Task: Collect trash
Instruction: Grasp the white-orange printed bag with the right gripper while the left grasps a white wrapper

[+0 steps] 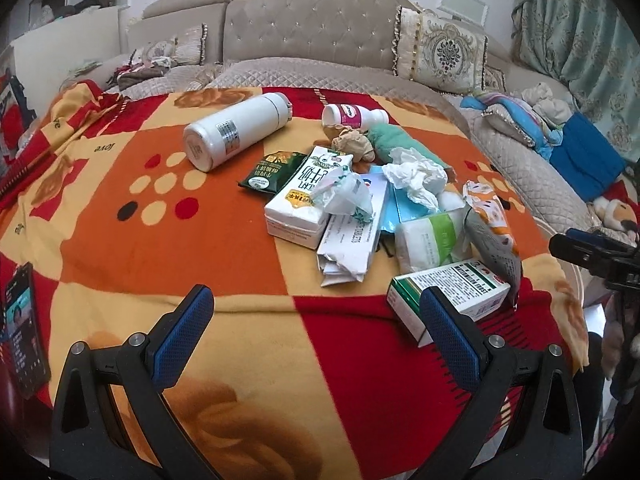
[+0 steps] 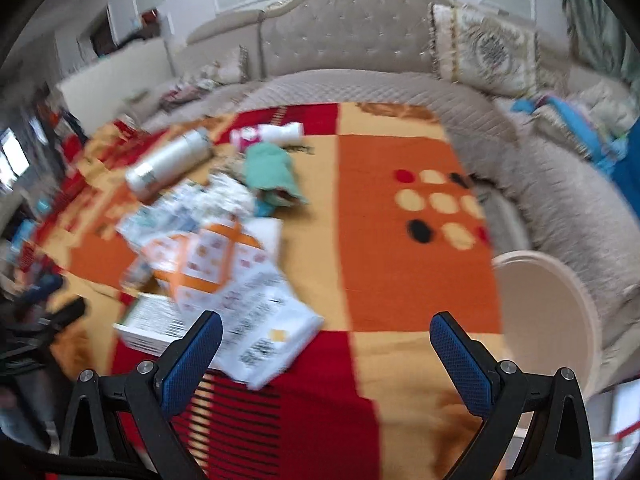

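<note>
A: Left gripper point(image 1: 316, 304)?
B: Jaws spread, empty, above the blanket's point(image 1: 132, 240) near edge.
A: Trash, left to right?
B: White flask point(image 1: 236, 130) lying toward the far edge; mid-blanket heap: green packet point(image 1: 272, 172), tissue pack point(image 1: 304, 204), crumpled tissue point(image 1: 416, 178), orange wrapper point(image 1: 490, 220). Green-white box point(image 1: 452, 292) touches the left gripper's right finger.
A: Right gripper point(image 2: 326, 330)?
B: Spread, empty; view blurred.

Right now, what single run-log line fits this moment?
phase: approach | left tongs: open, empty | right tongs: open, empty | trash pile: on blanket, untouched | right view: blurred
</note>
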{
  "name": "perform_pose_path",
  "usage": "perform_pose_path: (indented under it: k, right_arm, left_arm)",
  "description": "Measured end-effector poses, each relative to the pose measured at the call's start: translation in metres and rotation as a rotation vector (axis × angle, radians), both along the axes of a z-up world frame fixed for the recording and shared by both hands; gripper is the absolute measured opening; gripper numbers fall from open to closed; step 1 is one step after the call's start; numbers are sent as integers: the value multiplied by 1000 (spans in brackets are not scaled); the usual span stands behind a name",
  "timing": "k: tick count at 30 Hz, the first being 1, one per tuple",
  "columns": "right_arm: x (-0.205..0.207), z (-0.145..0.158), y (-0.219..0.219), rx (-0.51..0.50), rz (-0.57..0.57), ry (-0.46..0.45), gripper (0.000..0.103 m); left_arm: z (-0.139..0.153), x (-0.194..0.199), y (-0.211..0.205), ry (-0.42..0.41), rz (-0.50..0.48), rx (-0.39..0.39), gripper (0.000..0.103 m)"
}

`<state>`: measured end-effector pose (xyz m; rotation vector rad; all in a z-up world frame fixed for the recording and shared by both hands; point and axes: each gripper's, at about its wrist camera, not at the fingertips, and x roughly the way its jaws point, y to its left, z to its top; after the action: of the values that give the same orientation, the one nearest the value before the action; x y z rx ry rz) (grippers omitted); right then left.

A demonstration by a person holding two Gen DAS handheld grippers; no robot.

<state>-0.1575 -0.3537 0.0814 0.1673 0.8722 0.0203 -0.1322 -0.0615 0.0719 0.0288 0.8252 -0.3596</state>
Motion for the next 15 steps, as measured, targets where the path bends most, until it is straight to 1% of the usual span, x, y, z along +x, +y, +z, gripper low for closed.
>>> perform_pose_path:
  k: [2,4,8,11,15]
  right_arm:
    - [5,0,6,81,60,-1,103]
    - [11,-2,14,115,112,9,103]
    - [22,-7,28,92,182,-3,103]
    - [30,-11,27,119,195,-15,103]
    - [42,-15,26,137,240,-9,103]
  left_arm:
    - [2,8,-1,4,-5,5,102]
    - [4,17,-3,6,-3,-4,102]
    - [5,42,-13,17,-4,-11,102]
    - [6,62,-24,18,2,10,102]
    - [5,84,-38,20,-8,12,102]
